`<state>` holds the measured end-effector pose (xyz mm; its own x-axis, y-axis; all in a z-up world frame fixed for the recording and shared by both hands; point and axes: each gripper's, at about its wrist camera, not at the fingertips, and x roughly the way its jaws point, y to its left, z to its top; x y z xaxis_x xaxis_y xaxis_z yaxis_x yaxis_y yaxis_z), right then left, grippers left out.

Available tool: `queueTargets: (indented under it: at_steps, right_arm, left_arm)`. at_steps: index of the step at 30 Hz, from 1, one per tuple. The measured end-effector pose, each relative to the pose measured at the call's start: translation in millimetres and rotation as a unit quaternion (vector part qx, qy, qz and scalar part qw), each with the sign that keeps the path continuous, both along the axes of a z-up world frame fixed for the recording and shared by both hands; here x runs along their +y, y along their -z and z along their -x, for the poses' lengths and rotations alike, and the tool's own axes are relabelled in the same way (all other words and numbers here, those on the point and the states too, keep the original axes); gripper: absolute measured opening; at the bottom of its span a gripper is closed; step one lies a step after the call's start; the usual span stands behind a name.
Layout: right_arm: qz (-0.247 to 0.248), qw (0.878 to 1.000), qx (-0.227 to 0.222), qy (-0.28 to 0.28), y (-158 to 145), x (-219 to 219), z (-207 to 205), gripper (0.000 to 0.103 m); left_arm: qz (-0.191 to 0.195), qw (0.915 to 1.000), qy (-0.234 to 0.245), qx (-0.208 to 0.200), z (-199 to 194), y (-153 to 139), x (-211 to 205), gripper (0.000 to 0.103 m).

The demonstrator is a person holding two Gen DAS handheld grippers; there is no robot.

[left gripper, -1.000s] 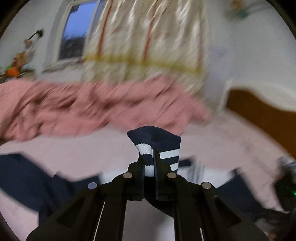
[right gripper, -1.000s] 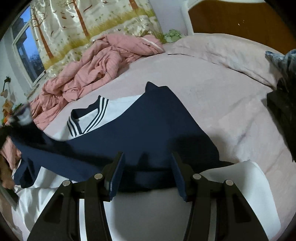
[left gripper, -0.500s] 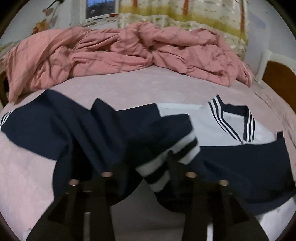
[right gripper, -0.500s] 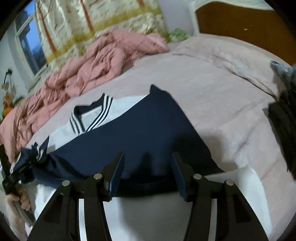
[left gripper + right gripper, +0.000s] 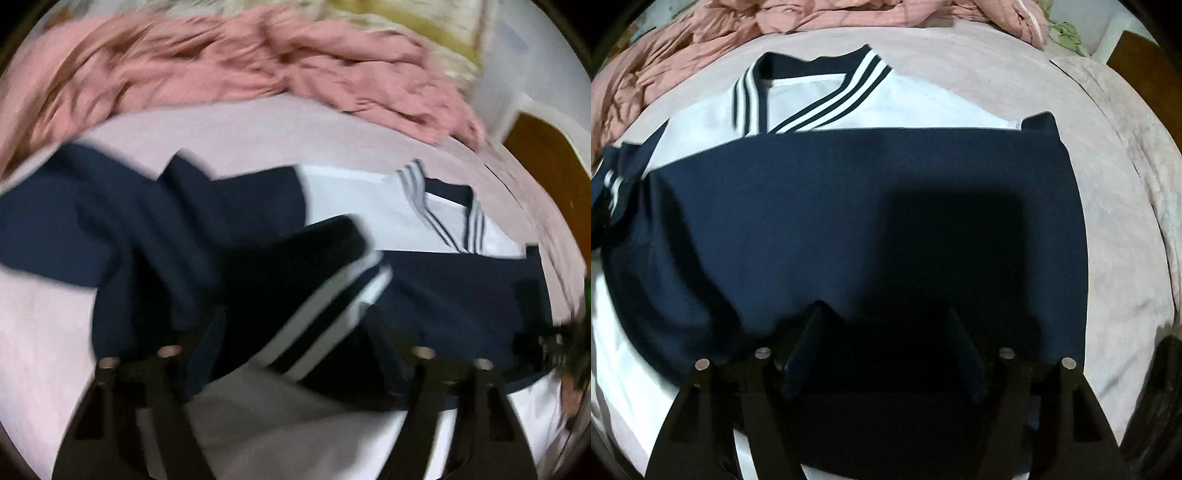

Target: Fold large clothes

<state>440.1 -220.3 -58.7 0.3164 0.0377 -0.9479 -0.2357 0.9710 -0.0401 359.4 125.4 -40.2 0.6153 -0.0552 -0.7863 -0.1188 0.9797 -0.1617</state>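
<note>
The shirt (image 5: 849,206) lies flat on the bed (image 5: 1108,184), soft and floppy, so I'd grab a hem or cuff (image 5: 332,314); the left gripper (image 5: 295,354) is open over that dropped cuff, and the right gripper (image 5: 882,350) has just been opening, empty.

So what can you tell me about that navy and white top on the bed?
The top is a sailor-style garment of smooth woven-looking cloth: white chest, navy body and sleeves, and a navy V-collar edged with white stripes. It lies spread on the pink bedsheet. One sleeve, with a striped cuff, lies folded across the body. No gripper pinches it.
</note>
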Motion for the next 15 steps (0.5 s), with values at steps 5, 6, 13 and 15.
queueTargets:
  at_steps: [5, 6, 13, 15]
  right_arm:
    - [0.012, 0.995, -0.086, 0.040, -34.5, -28.8, -24.5, 0.053]
    - [0.003, 0.994, -0.098, 0.048, -41.4, -37.4, -29.3, 0.053]
    - [0.032, 0.988, -0.074, 0.132, -24.7, -71.0, -65.5, 0.054]
    - [0.030, 0.988, -0.072, 0.132, -15.0, -75.8, -68.6, 0.013]
  left_arm:
    - [-0.048, 0.9987, -0.006, -0.015, -17.6, -7.7, -11.6, 0.004]
    - [-0.045, 0.9981, -0.014, -0.039, -15.7, -15.3, -6.0, 0.004]
    - [-0.045, 0.9933, -0.031, -0.101, -35.8, -51.8, 1.5, 0.004]
    - [-0.038, 0.9955, -0.035, -0.079, -39.4, -52.1, 3.2, 0.004]
